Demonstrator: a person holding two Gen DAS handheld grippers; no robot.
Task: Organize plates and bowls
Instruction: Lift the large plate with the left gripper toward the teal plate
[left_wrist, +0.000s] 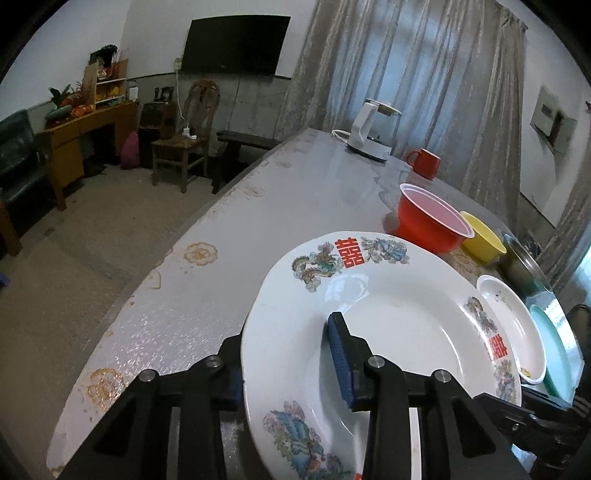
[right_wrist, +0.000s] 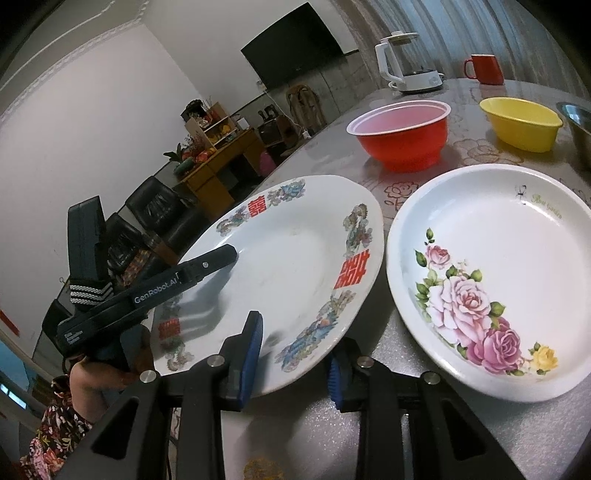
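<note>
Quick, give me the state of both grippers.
Left gripper: closed on the rim of the dragon plate.
Right gripper: closed on the same plate's near rim.

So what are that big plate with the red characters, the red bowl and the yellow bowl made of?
Plate with the red characters: probably glazed ceramic, possibly melamine; glossy white with printed dragon decals and sharp highlights.
Red bowl: likely thin plastic; pale translucent inside, thin rolled white rim.
Yellow bowl: seemingly plastic; even opaque colour, soft sheen.
</note>
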